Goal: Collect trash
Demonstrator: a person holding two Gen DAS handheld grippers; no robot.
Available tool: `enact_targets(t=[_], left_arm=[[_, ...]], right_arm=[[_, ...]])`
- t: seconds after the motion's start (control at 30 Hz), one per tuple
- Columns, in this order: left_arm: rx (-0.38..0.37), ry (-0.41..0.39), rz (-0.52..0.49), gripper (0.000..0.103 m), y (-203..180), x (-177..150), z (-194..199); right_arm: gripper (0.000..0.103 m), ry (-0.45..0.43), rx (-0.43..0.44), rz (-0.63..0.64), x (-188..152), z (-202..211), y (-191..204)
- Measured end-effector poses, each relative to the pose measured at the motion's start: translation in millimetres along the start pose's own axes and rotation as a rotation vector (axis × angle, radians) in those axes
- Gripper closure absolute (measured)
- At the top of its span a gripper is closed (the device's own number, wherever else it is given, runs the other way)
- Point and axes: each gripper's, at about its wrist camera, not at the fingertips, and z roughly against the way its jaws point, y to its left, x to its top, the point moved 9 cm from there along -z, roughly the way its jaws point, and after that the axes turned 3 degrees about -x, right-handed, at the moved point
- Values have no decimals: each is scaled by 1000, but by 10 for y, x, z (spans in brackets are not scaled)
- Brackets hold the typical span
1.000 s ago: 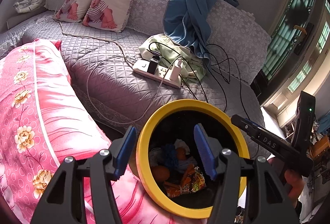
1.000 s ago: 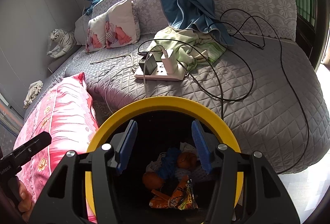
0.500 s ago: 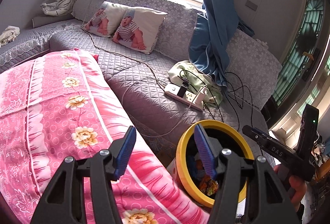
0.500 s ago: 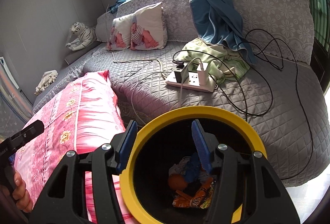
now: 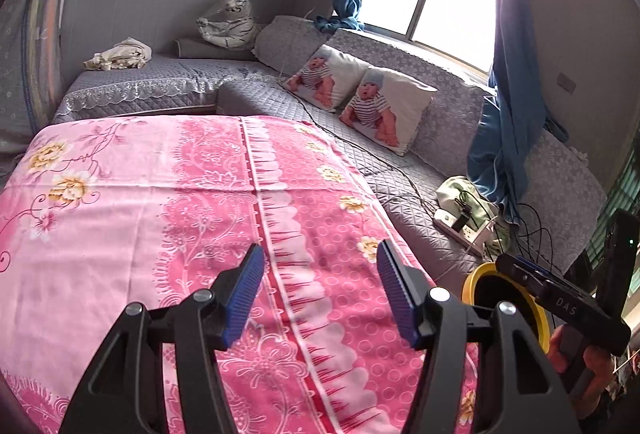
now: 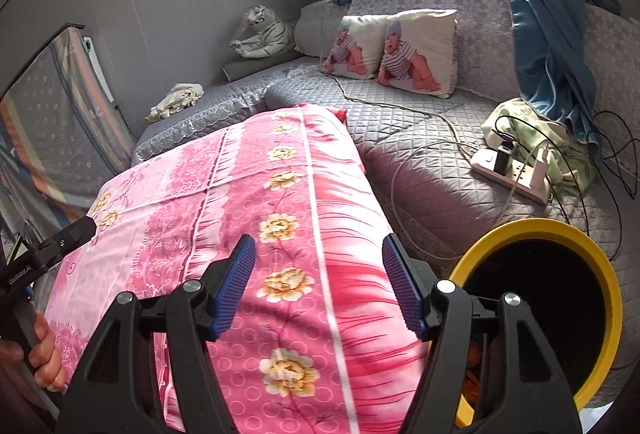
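Observation:
A black trash bin with a yellow rim point(image 6: 600, 266) stands at the lower right of the right wrist view, beside the pink flowered cloth point(image 6: 288, 218); a bit of orange trash point(image 6: 474, 354) shows inside it behind my finger. In the left wrist view the bin's rim point(image 5: 474, 276) peeks out at the right, partly hidden by the other hand-held gripper. My left gripper point(image 5: 318, 292) is open and empty above the pink cloth point(image 5: 180, 218). My right gripper point(image 6: 318, 286) is open and empty above the same cloth, left of the bin.
A grey quilted corner sofa point(image 5: 280, 102) runs behind, with two baby-print pillows point(image 5: 360, 98), a toy tiger point(image 5: 230, 22), a crumpled rag point(image 5: 120, 54), a power strip with cables point(image 6: 512, 170), a green cloth point(image 6: 532, 138) and blue curtains point(image 5: 508, 106).
Both grippers have swung left, away from over the bin and onto the pink cloth. The bin has slid to the right edge of both views. Both stay open.

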Motion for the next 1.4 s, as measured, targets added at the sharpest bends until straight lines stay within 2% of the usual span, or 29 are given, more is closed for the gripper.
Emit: enact_targets(t=[0.07,0.13,0.2,0.3,0.37,0.43,0.57,0.67,0.8,0.87,1.07,1.4], left_arm=[[38,-26,28,37,211,-27,176],[76,-60,34,35,360,-38,364],[110,-94,30,28,459,-37,540],[136,-149,26,18,519,-26,799],[152,-190,14,13,503,-13,957],[167,-236,-3,8,477,-3,1128],[202,-303,-42,8,389,12,1373],[206,-321,-46,8,336,12,1465],[268,-354,-64,8,312,17,1569],[273,-356,-70,8,290,9,1580],[268,-358,-35,8,274,-34,1593],[297,-360,-50,8,177,-149,1605]], right_arm=[[38,-10,24,24,-7,29,231],[34,-29,44,34,-1,67,421],[32,-51,58,43,14,113,582],[25,-84,80,54,28,199,795],[15,-115,86,60,36,279,913],[13,-152,84,69,49,375,1019],[9,-248,57,114,91,616,1164],[9,-281,55,127,121,747,1217],[8,-346,17,126,168,914,1186],[8,-364,10,125,168,979,1171],[8,-384,-27,104,149,1052,1060],[8,-326,-64,87,-60,858,979]])
